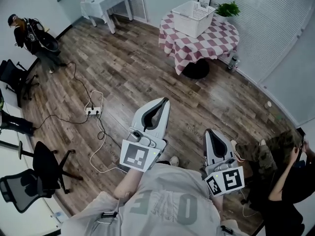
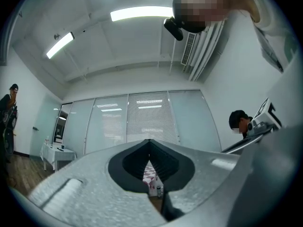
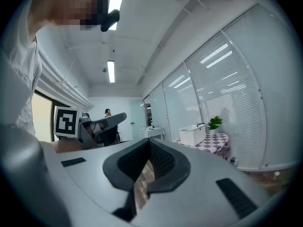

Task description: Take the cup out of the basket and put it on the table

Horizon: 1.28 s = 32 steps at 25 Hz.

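A wood floor (image 1: 128, 77) fills the room. At its far side stands a round table (image 1: 216, 36) with a checked cover. The white basket (image 1: 193, 17) sits on the table, with a potted plant (image 1: 227, 8) just beside it. The basket walls hide the cup. Well short of the table, the left gripper (image 1: 164, 102) and right gripper (image 1: 209, 132) are held close to the person's chest and point toward it. Each has its jaws together on nothing.

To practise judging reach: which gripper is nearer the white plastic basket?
Left. The left gripper points forward, far short of the white plastic basket; the right gripper sits further back.
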### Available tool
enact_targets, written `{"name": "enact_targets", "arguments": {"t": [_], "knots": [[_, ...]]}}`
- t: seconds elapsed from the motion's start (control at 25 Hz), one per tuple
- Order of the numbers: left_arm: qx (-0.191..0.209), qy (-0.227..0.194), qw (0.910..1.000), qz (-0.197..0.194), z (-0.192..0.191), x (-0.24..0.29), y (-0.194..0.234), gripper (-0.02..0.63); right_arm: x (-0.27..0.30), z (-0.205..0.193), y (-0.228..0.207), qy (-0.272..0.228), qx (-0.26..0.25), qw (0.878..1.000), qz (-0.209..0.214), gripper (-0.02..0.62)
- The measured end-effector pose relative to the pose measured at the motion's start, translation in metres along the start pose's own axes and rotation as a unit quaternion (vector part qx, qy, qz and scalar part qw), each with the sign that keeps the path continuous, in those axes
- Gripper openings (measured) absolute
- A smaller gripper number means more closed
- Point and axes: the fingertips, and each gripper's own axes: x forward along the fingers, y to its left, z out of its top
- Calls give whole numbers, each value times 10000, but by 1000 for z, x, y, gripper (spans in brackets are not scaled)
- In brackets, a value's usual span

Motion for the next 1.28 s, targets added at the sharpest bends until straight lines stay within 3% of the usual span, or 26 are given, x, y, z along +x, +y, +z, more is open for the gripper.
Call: {"name": "enact_targets", "arguments": {"t": [0.32,0.56,0.76,1.04,1.28], "knots": [[-4,389,9988,301,-21,-19,4,4,7,-19,3,281,-110,9993,212,8],[106,400,9982,445,-22,-6,8,5,14,-33,-16,496,221,9982,268,8],[-11,495,9971,573,-34,-4,32,5,48,-33,-15,387,161,9982,429,8],[-52,314,9984,466,-45,64,60,3,99,-25,-60,421,142,9987,230,8],[79,568,9971,499,-75,118,97,3,154,-19,-110,499,62,9987,118,8]]}}
